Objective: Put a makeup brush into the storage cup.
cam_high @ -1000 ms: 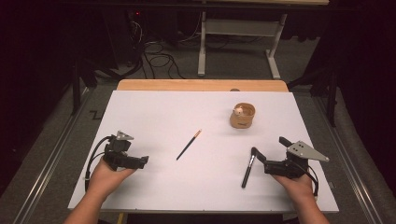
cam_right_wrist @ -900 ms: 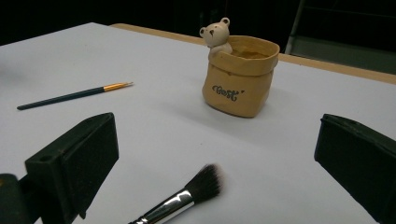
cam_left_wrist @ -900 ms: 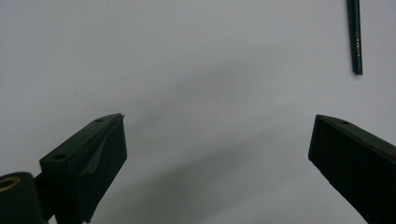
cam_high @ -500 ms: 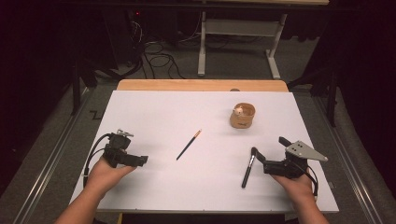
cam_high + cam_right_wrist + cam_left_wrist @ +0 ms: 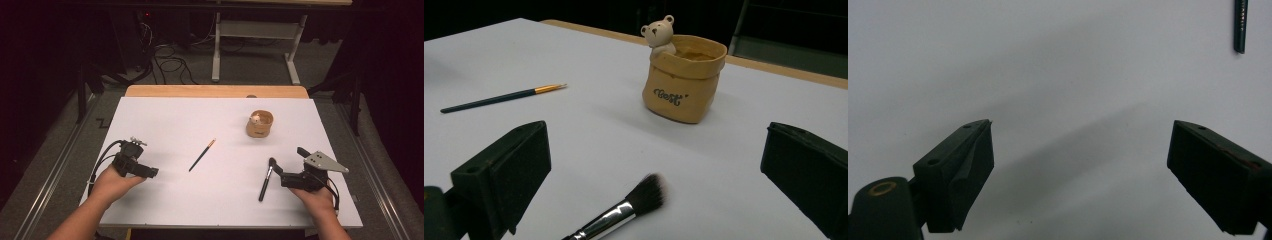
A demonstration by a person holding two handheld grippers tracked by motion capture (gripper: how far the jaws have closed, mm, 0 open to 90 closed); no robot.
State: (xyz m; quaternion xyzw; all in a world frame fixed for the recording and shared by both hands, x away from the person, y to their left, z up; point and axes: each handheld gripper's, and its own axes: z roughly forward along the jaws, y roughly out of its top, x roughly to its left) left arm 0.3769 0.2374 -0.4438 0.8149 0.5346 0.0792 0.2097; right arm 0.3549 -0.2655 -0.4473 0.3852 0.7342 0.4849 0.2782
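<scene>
A thin paintbrush (image 5: 202, 155) with a dark handle and gold ferrule lies at the middle of the white table (image 5: 165, 115). To its left my left gripper (image 5: 148, 170) rests on the table, open. Its jaws have just been closing a little, with nothing between them. In the left gripper view (image 5: 1080, 175) the paintbrush's handle end (image 5: 1240, 25) lies ahead at the upper right. My right gripper (image 5: 288, 160) is open near the table's right front, and a black makeup brush (image 5: 265, 179) lies beside it. In the right gripper view (image 5: 654, 185) the makeup brush's bristles (image 5: 648, 192) lie low between the jaws.
A tan sack-shaped cup (image 5: 259, 123) with a small bear on its rim stands at the right rear, straight ahead in the right gripper view (image 5: 684, 82). The paintbrush (image 5: 504, 97) lies to its left there. A wooden strip (image 5: 215, 91) edges the table's far side.
The left hand has shifted very slightly on the table. The right hand, both brushes and the cup have not moved.
</scene>
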